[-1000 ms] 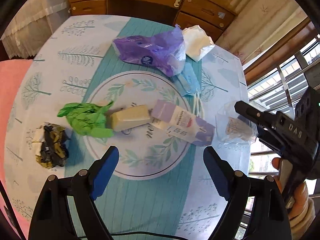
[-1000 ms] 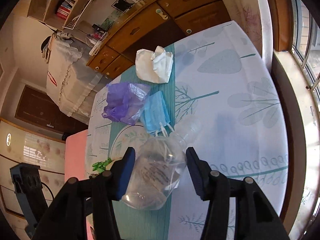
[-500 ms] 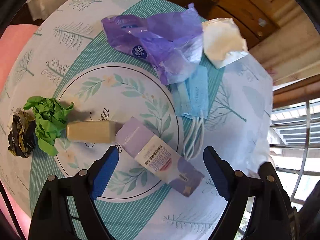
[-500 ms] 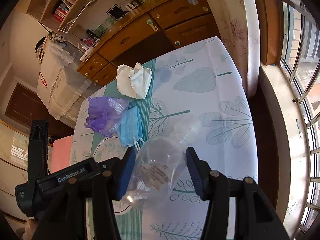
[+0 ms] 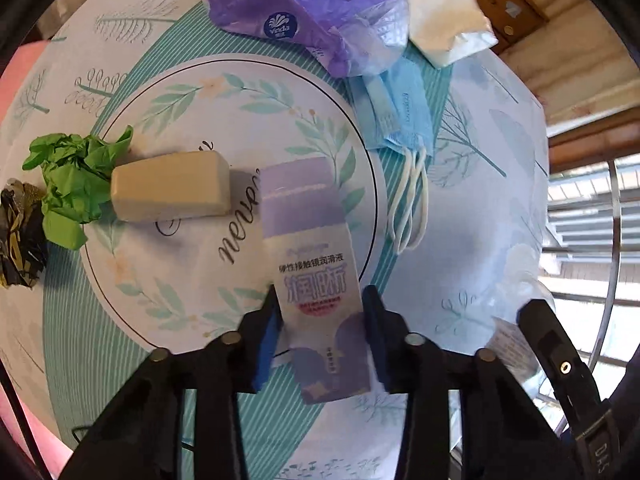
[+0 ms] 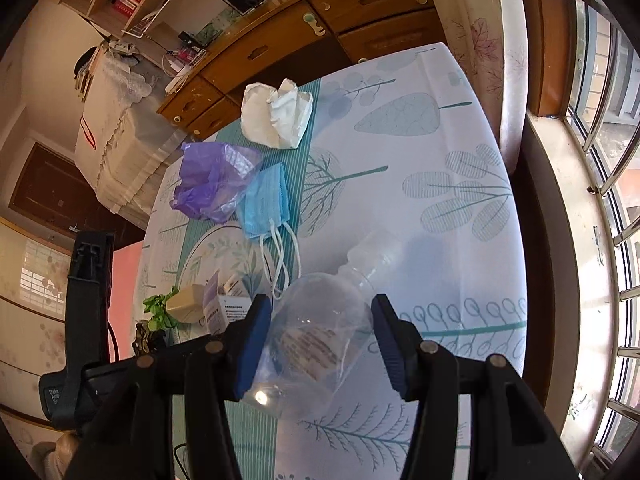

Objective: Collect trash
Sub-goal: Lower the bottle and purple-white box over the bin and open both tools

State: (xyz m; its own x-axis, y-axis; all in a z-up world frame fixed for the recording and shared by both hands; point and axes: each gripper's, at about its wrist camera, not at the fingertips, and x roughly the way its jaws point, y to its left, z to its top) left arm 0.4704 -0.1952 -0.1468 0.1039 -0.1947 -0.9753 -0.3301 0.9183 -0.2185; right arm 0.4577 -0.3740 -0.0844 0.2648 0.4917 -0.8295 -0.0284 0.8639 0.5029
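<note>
My left gripper (image 5: 322, 334) is shut on the lower end of a purple and white carton (image 5: 310, 264) lying on the round table. My right gripper (image 6: 318, 344) is shut on a clear plastic bottle (image 6: 320, 332), whose neck points away over the tablecloth. Other trash lies on the table: a beige block (image 5: 170, 192), crumpled green paper (image 5: 70, 176), a black and yellow wrapper (image 5: 18, 236), a purple plastic bag (image 5: 320, 12), a blue face mask (image 5: 400, 116) and a white paper wad (image 5: 444, 26).
The table is covered by a white and teal leaf-print cloth (image 6: 440, 184). A wooden dresser (image 6: 304, 36) stands behind it. A window with metal bars (image 6: 608, 160) runs along the right. A pink surface (image 5: 12, 360) lies left of the table.
My left gripper moved forward to the purple carton and closed on its end. My right gripper kept hold of the clear bottle and shifted a little.
</note>
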